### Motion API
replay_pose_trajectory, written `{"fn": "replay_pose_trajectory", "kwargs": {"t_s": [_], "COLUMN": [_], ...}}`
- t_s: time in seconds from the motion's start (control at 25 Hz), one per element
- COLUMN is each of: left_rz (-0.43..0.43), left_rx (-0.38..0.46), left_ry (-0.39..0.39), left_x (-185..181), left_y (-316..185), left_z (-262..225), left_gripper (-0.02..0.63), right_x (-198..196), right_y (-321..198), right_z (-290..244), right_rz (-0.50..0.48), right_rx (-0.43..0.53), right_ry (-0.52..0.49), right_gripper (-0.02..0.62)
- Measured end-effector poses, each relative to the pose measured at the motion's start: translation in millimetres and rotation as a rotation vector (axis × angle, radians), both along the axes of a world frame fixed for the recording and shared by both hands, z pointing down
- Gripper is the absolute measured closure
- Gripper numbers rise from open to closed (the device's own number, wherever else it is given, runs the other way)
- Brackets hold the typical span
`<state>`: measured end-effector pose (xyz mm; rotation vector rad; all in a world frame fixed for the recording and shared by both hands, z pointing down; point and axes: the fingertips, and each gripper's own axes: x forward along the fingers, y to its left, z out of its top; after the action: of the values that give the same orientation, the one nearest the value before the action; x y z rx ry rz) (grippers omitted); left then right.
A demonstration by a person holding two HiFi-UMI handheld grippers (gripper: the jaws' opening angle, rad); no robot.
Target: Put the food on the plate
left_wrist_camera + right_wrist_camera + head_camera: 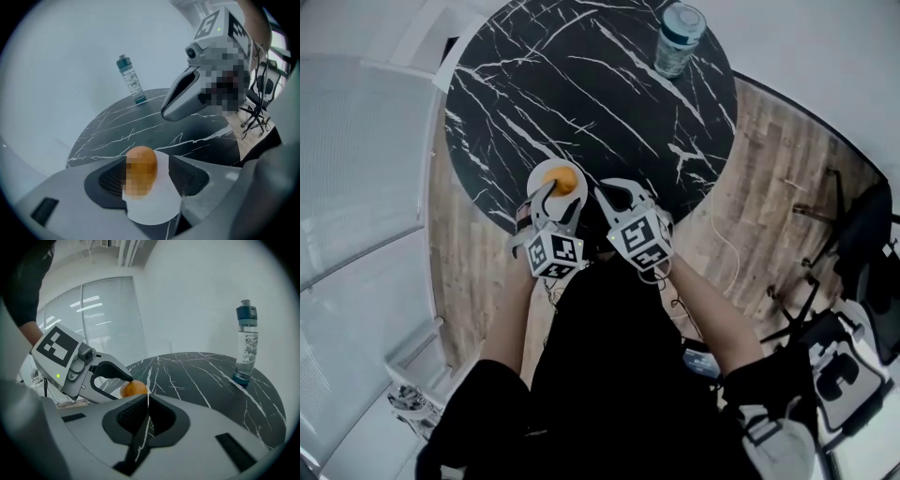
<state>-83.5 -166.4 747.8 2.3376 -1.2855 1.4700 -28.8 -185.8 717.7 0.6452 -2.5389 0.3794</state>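
The jaws of the left gripper (562, 195) stand wide apart in the head view, one on each side of an orange piece of food (563, 180). The food lies on a small white plate (538, 173) at the near edge of the round black table (581, 84). The right gripper (614, 190) hangs just beside the left one over the same edge, its jaws together. A bottle (679, 37) stands upright at the far edge, well apart from the plate.

In the left gripper view the food sits between the open jaws, close to one pad, with bare plate showing between it and the other pad. The right gripper hangs above the table beyond.

In the right gripper view the jaws are closed on nothing. The left gripper is ahead near the table's edge, one jaw tip at the top of the food, and the bottle stands at the opposite edge.
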Motion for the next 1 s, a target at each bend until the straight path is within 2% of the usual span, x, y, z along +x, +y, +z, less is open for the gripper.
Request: {"fn": "replay_pose_trajectory", "kwargs": {"t_s": [0.16, 0.48, 0.84, 1.0], "left_rz": [-0.027, 0.026, 0.010, -0.010], "left_rx": [-0.009, -0.025, -0.047, -0.047], "left_ry": [0.048, 0.036, 0.054, 0.097], "left_x": [-0.3, 3.2, 1.3, 5.1], "left_y": [0.9, -4.4, -15.0, -14.1], "left_z": [-2.7, 0.0, -2.4, -8.1], "left_gripper": [0.344, 0.344, 0.344, 0.344], "right_x": [-5.9, -3.2, 8.1, 12.1], "right_y": [1.9, 2.0, 0.6, 0.2], "right_z": [-5.6, -11.3, -19.1, -19.7], "right_rz": [-0.008, 0.015, 0.049, 0.054], "right_rx": [-0.005, -0.013, -0.004, -0.002], "right_ry": [-0.017, -0.022, -0.026, -0.025], "right_gripper": [0.592, 0.592, 0.592, 0.592]}}
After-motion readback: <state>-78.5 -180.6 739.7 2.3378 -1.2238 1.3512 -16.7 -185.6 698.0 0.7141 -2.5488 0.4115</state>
